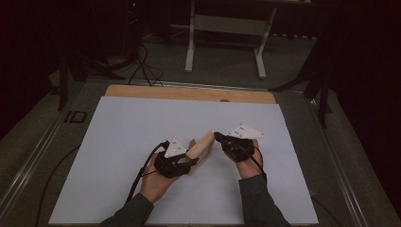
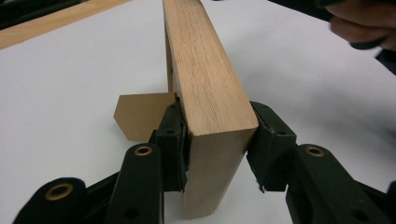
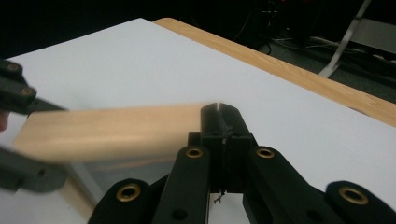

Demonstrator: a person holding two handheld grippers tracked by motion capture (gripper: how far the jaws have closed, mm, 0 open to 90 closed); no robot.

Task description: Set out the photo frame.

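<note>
Two grippers work over one white sheet [image 1: 142,123] on the table, each in a person's hand. One wooden block [image 1: 202,150] stands between them near the middle of the sheet. On the left gripper [image 2: 215,140] the jaws are clamped on the block's near end, one pad [image 2: 173,140] against each side. On the right gripper [image 3: 219,122] the jaws are pressed together with nothing between them, tips just beside the block's far end. One thin brown panel [image 2: 142,114] juts from the block's side.
</note>
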